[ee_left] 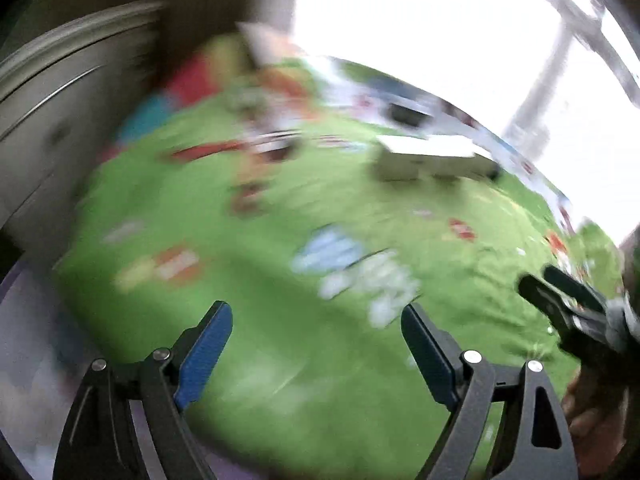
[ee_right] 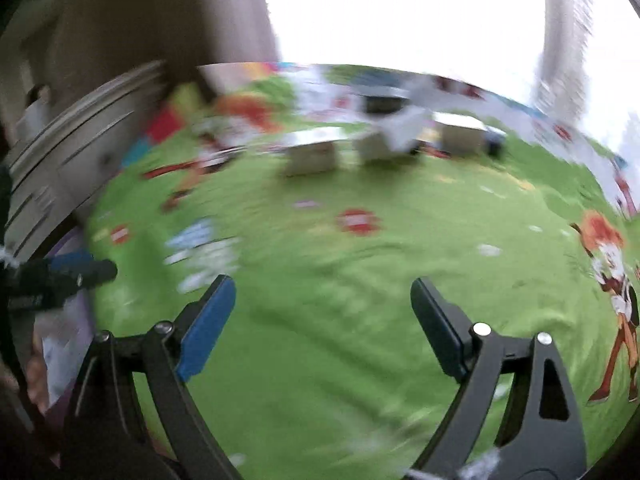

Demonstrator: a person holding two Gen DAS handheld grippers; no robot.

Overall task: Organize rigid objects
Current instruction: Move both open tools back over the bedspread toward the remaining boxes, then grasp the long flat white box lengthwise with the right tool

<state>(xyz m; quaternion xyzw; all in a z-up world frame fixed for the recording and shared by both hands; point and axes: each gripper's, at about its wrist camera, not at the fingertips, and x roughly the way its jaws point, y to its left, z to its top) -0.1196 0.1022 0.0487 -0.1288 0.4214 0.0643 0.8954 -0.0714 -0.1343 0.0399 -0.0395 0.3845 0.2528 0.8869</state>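
Both views are smeared by motion. Several pale boxes (ee_right: 312, 152) (ee_right: 460, 132) stand in a row at the far side of a green printed cover (ee_right: 320, 240); one pale box (ee_left: 432, 156) shows in the left wrist view. My left gripper (ee_left: 316, 310) hangs open over bare green cover, nothing between its blue pads. My right gripper (ee_right: 323, 282) is open too, also over bare cover. Each gripper shows in the other's view: the right gripper (ee_left: 560, 288) at the right edge, the left gripper (ee_right: 92, 270) at the left edge.
A grey cabinet with drawers (ee_left: 48, 120) (ee_right: 48, 160) stands along the left. A bright window (ee_left: 440, 20) fills the back. Blurred red, yellow and blue things (ee_left: 188, 76) lie at the far left corner. A dark box (ee_right: 380, 102) sits behind the pale ones.
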